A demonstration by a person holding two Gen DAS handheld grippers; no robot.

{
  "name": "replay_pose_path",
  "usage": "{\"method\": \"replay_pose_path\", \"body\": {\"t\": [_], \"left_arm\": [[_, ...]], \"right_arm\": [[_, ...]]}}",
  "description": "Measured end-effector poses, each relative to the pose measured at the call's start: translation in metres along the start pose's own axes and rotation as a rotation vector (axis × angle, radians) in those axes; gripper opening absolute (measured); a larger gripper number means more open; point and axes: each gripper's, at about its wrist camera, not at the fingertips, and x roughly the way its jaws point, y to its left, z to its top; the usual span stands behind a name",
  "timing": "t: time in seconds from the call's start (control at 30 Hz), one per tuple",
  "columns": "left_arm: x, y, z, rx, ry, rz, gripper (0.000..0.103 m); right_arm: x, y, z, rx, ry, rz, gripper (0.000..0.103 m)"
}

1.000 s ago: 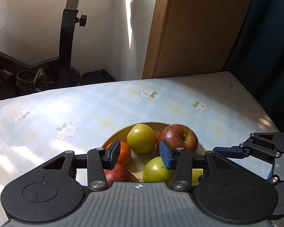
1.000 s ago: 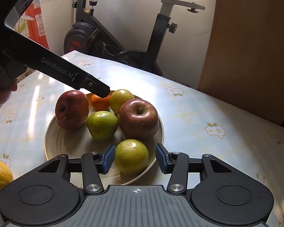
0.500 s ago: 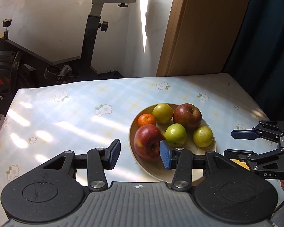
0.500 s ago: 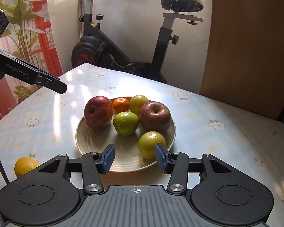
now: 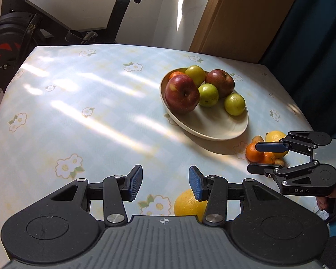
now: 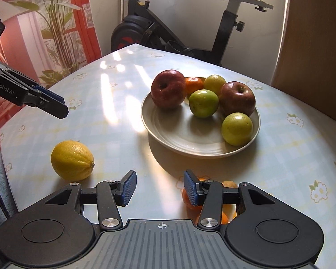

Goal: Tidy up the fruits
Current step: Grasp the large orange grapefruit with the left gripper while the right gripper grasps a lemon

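A cream plate [image 5: 215, 131] [image 6: 168, 132] on the flowered table holds two red apples [image 6: 168, 92], three green apples [image 6: 237, 128] and a small orange [image 6: 193, 84]. A lemon [image 6: 72, 160] lies loose on the table; it also shows under my left gripper [image 5: 190, 201]. Small oranges [image 5: 254, 152] [image 6: 188, 198] and another yellow fruit [image 5: 274, 136] lie near the plate. My left gripper [image 5: 165, 182] is open and empty, back from the plate. My right gripper [image 6: 158, 187] is open and empty above the small oranges; it also shows in the left wrist view [image 5: 261, 158].
An exercise bike [image 6: 159, 33] stands behind the table. A wooden panel [image 5: 242, 15] and a dark curtain [image 5: 313, 33] are at the back right. A potted plant [image 6: 58, 27] stands at the left.
Both grippers have pulled back and risen away from the plate. The loose lemon and small oranges on the table near the plate have come into view.
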Motion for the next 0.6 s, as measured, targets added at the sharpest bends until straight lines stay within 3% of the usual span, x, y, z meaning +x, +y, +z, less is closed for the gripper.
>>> {"method": "replay_pose_path", "body": {"t": [0.27, 0.6], "left_arm": [[0.014, 0.016, -0.027, -0.162, 0.077, -0.151, 0.047], [0.028, 0.007, -0.024, -0.163, 0.063, -0.19, 0.042]], "right_arm": [[0.014, 0.039, -0.005, -0.12, 0.057, 0.046, 0.043], [0.022, 0.051, 0.0, -0.164, 0.077, 0.083, 0.043]]}}
